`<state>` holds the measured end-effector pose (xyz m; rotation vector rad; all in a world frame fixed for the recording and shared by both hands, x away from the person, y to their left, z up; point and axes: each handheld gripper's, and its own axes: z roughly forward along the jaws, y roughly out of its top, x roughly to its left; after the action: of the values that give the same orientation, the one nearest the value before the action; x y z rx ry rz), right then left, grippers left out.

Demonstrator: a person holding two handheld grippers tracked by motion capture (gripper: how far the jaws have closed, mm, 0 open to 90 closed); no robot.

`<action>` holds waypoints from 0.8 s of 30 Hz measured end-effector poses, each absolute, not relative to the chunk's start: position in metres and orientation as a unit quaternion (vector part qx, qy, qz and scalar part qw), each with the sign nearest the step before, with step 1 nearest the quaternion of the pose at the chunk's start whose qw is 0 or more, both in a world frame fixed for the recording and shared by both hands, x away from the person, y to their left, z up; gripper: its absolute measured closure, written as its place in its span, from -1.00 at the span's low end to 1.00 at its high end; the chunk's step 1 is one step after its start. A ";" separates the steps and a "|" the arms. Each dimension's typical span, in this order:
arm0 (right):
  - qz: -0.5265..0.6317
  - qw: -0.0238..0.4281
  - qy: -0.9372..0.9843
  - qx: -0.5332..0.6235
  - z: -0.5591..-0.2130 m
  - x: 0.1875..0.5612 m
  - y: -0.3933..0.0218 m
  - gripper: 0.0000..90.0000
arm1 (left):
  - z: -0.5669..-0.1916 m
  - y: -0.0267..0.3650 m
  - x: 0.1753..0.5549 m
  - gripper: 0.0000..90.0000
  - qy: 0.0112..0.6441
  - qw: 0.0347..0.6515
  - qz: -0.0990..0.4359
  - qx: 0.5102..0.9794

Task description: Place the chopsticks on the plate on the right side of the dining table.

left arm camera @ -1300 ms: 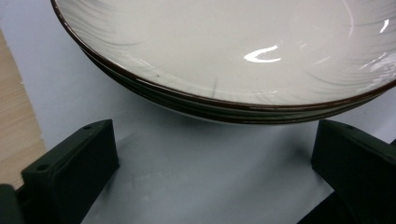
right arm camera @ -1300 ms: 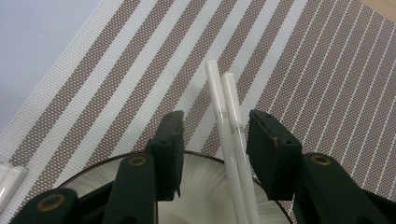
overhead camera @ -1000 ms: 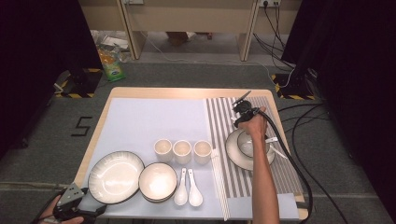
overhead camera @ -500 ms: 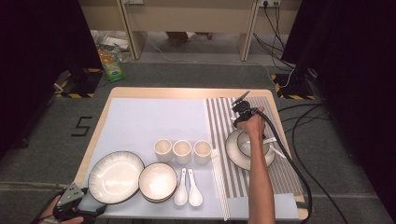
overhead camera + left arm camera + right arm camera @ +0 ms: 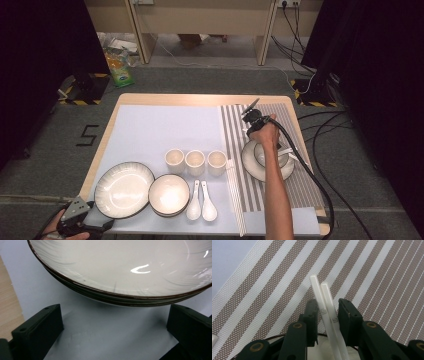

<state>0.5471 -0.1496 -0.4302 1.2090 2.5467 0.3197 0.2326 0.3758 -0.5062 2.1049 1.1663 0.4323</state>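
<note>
While the left gripper (image 5: 82,223) sits low at the near left corner of the table (image 5: 200,99), its jaws stand wide apart with nothing between them; the left gripper view looks across the pale blue mat (image 5: 105,335) at the dark-rimmed plate (image 5: 125,272) just ahead, untouched. Moving right along the near row: a shallow bowl (image 5: 169,194), two white spoons (image 5: 201,201), three small cups (image 5: 195,161), and a spare pair of chopsticks (image 5: 235,192) lying at the edge of the striped mat (image 5: 252,192).

Farther right, the right gripper (image 5: 327,312) holds a pair of white chopsticks (image 5: 322,293) over the striped mat, above a small bowl (image 5: 270,155) on its saucer (image 5: 260,170). Its jaws have just been closing, and the two sticks lie side by side between the pads, seemingly pinched.

Judgement: the grip is being settled. Best to keep both sticks parallel and squeezed evenly so neither slips or crosses, then lift straight before carrying.

Pose: the right forearm (image 5: 276,200) reaches straight forward from the near edge, hand (image 5: 264,134) over the bowl, gripper angled down and away.
</note>
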 end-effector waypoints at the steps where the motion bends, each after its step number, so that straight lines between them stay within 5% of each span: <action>1: 0.104 0.152 0.890 0.416 -0.430 0.547 -0.148 0.54 | -0.506 0.376 0.233 -1.00 0.449 0.342 0.166 0.809; 24: 0.085 0.151 0.916 0.361 -0.431 0.529 -0.114 0.42 | -0.507 0.376 0.232 -1.00 0.449 0.344 0.171 0.807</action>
<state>0.5289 -0.1141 -0.4309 1.0369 2.6304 0.2453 0.2322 0.3757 -0.5071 2.0962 1.1651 0.4430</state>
